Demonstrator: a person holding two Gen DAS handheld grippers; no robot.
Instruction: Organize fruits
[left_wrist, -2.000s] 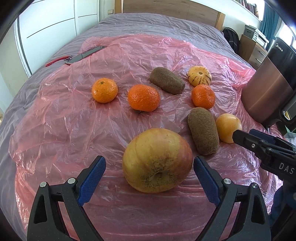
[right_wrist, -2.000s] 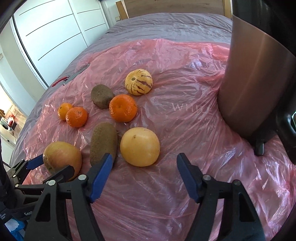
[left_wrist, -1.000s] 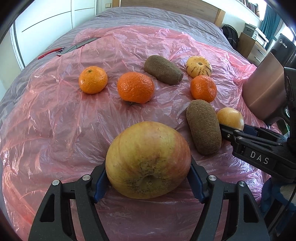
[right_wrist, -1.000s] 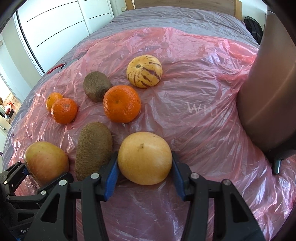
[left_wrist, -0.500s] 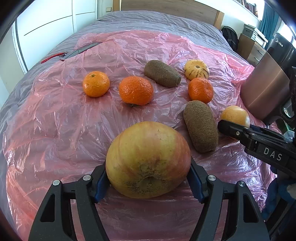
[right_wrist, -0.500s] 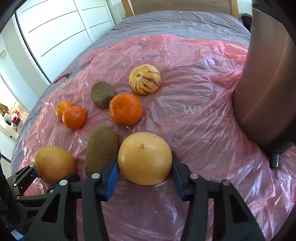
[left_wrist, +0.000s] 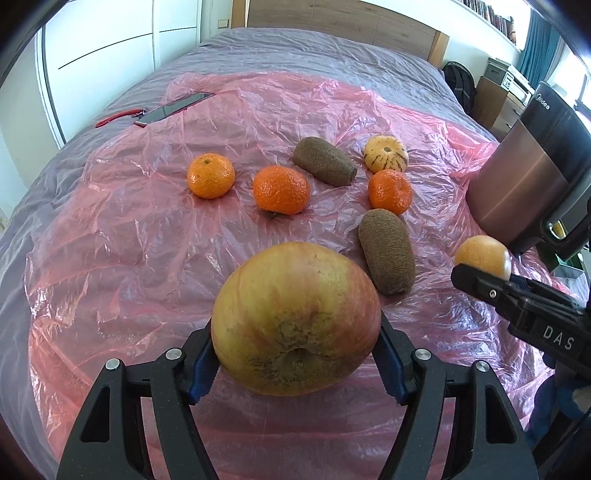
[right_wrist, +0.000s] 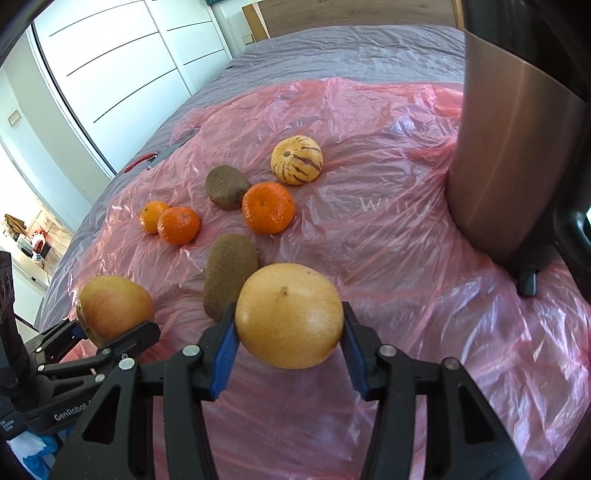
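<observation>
My left gripper (left_wrist: 295, 358) is shut on a large red-yellow apple (left_wrist: 295, 317) and holds it above the pink plastic sheet (left_wrist: 129, 240). My right gripper (right_wrist: 288, 347) is shut on a yellow-orange round fruit (right_wrist: 290, 314), also lifted; this fruit shows at the right of the left wrist view (left_wrist: 484, 254). On the sheet lie three tangerines (left_wrist: 210, 175) (left_wrist: 280, 190) (left_wrist: 389, 192), two brown kiwis (left_wrist: 325, 166) (left_wrist: 386, 251) and a striped yellow melon (left_wrist: 386, 153).
A tall copper-and-black appliance (left_wrist: 528, 184) stands at the right edge of the sheet. A phone (left_wrist: 173, 109) and a red-handled tool (left_wrist: 118, 118) lie at the far left on the grey bed. A wardrobe stands to the left.
Both grippers closed on their fruits about a second ago. Since then both have lifted the fruits off the sheet, and the right gripper has drawn away to the right.
</observation>
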